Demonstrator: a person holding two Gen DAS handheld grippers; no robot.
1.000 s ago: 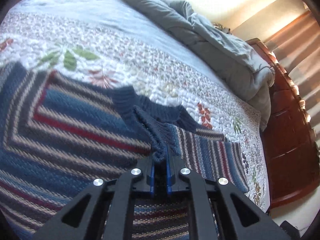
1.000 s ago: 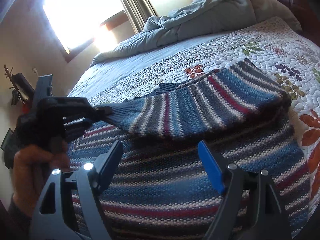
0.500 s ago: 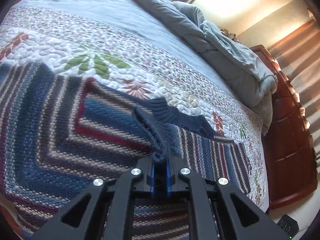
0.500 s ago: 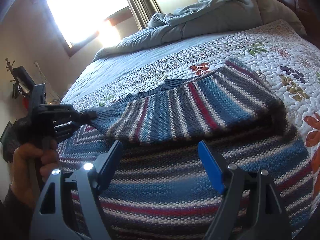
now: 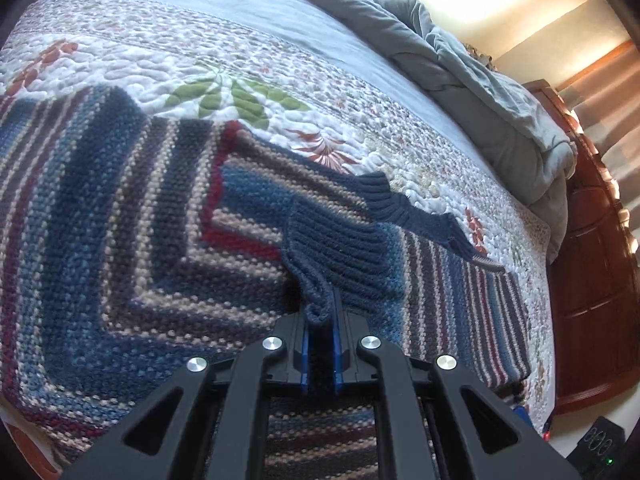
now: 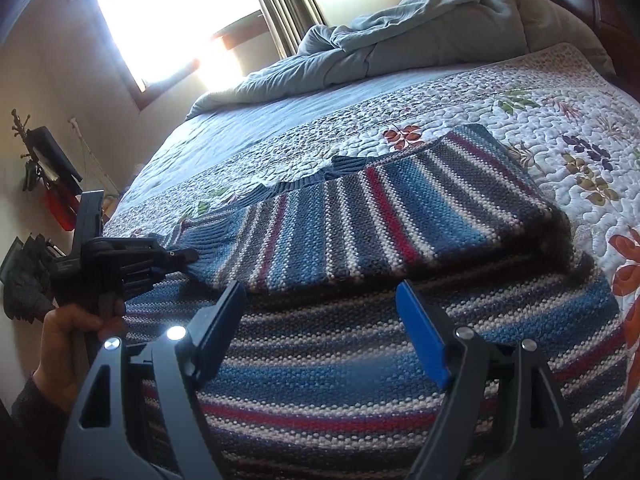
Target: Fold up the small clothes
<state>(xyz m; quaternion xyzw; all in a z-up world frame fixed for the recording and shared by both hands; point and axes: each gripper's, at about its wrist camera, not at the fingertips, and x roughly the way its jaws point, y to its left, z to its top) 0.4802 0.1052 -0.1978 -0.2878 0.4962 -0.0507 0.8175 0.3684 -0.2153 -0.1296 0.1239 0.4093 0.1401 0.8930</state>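
Note:
A striped knit sweater (image 5: 120,240) in blue, red, grey and cream lies spread on the bed. My left gripper (image 5: 320,316) is shut on the dark blue ribbed cuff (image 5: 340,256) of one sleeve, which is folded across the sweater's body. In the right wrist view the folded sleeve (image 6: 380,216) lies over the body (image 6: 360,380), and the left gripper (image 6: 176,258) holds its cuff at the left. My right gripper (image 6: 320,316) is open and empty, just above the sweater's body.
The sweater rests on a white floral quilt (image 6: 540,92). A rumpled grey duvet (image 6: 420,40) is piled at the head of the bed. A dark wooden bed frame (image 5: 592,264) runs along the right side in the left wrist view. A bright window (image 6: 168,20) is beyond the bed.
My left gripper has carried the sleeve cuff further across the sweater's body and lower. The sleeve now lies flatter. My right gripper has stayed open and hardly moved.

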